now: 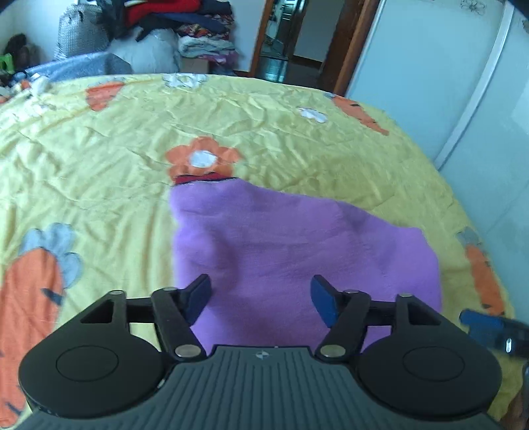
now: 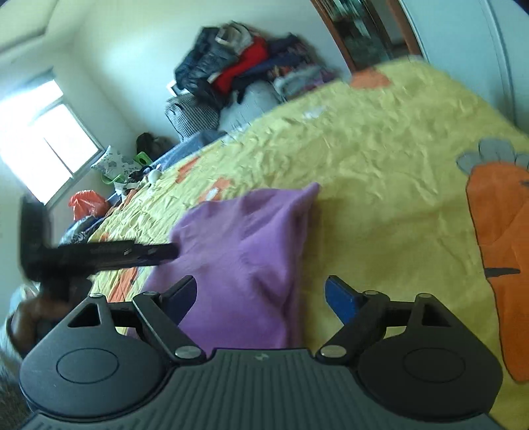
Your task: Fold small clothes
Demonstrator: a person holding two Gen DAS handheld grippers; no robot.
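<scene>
A purple fleece garment point(image 1: 291, 244) lies folded on the yellow bedspread point(image 1: 99, 172), with a red edge point(image 1: 198, 179) showing at its far end. My left gripper point(image 1: 261, 297) is open and empty, just above the garment's near edge. In the right wrist view the same purple garment point(image 2: 241, 251) lies ahead, one corner pointing away. My right gripper point(image 2: 261, 297) is open and empty over its near right part. The left gripper point(image 2: 105, 253) shows as a dark blurred bar at the garment's left side. The right gripper's blue fingertip point(image 1: 486, 325) shows at the left wrist view's right edge.
The bedspread carries orange carrot and flower prints point(image 2: 496, 238). A pile of clothes point(image 1: 185, 29) is stacked beyond the bed's far end. A white wardrobe point(image 1: 446, 72) stands along the right side, with an open doorway point(image 1: 284, 43) beside it. A window point(image 2: 43, 145) and clutter sit at the left.
</scene>
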